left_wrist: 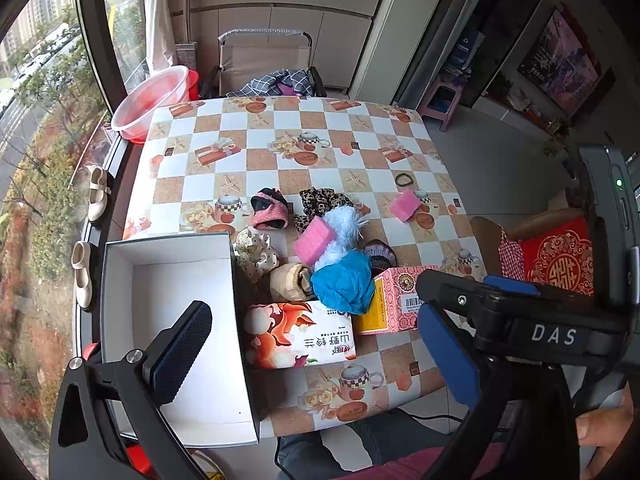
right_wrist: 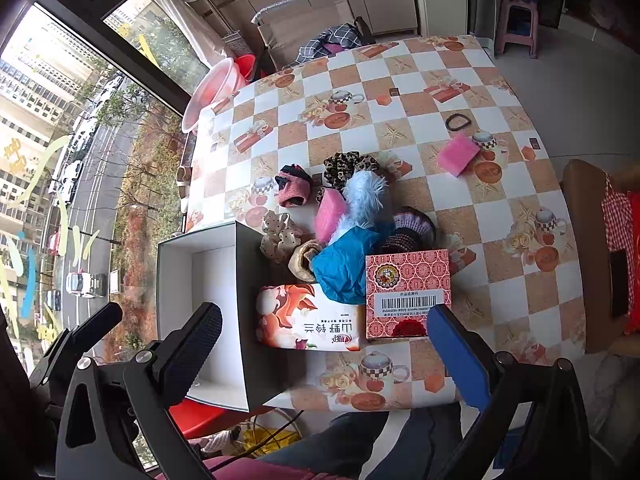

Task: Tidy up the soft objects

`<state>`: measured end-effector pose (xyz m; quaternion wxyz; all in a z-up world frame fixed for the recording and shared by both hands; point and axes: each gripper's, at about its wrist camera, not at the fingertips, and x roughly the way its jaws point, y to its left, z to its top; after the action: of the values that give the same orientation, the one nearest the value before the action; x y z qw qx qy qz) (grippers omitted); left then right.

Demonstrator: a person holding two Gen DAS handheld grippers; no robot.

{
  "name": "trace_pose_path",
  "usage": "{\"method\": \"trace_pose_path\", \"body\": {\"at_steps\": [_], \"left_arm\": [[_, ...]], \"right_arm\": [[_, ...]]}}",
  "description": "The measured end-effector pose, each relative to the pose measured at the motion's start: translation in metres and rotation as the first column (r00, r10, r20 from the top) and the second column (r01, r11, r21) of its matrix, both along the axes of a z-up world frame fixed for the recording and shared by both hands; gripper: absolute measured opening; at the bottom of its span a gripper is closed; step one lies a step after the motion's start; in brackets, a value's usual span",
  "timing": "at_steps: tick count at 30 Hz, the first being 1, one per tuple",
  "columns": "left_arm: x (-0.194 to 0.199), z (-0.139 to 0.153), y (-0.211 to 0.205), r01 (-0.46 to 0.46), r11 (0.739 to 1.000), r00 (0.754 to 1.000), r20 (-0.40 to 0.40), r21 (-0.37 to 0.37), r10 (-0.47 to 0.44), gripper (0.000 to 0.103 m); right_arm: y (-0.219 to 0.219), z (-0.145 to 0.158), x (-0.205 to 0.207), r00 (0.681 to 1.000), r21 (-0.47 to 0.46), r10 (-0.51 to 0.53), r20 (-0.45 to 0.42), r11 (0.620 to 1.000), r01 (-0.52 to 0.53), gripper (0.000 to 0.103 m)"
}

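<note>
Both claws, left claw [left_wrist: 316,344] and right claw [right_wrist: 336,344], hang apart and unladen above the surface [right_wrist: 520,264], apparently sizing up the scrunchie pile [right_wrist: 340,216] beside the white box [right_wrist: 208,280].

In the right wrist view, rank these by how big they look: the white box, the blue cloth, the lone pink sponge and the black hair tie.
Largest to smallest, as they look:
1. white box
2. blue cloth
3. lone pink sponge
4. black hair tie
The box sits nearest the camera, which inflates it, but its lead looks safe.
</note>
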<state>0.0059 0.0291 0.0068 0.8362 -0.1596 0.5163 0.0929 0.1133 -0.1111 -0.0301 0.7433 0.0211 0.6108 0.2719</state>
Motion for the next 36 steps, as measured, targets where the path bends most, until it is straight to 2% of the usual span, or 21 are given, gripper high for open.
{"method": "trace_pose_path", "body": {"at_steps": [8,21,36], "left_arm": [[0.001,0.001,0.001,0.003,1.0,1.0,0.001,0.001,-0.003,0.103],[-0.008,-0.001,0.016,-0.043,0.999,0.999,0.003,-0.028,0.043,0.103],[-0.028,-0.017,0.029,-0.057,0.997,0.997,-0.051,-0.06,0.054,0.103]], "right_arm": [[-0.005,-0.001,0.0,1.0,0.0,-0.026,-0.01,1.0,0.026,0.103],[-0.001,-0.001,-0.003,1.0,-0.016,-0.022,-0.013,1.0,0.022,0.103],[-0.009,-0.01,-0.019,0.996,-0.01,-0.075,-0.038,0.997,0.074,0.103]]}}
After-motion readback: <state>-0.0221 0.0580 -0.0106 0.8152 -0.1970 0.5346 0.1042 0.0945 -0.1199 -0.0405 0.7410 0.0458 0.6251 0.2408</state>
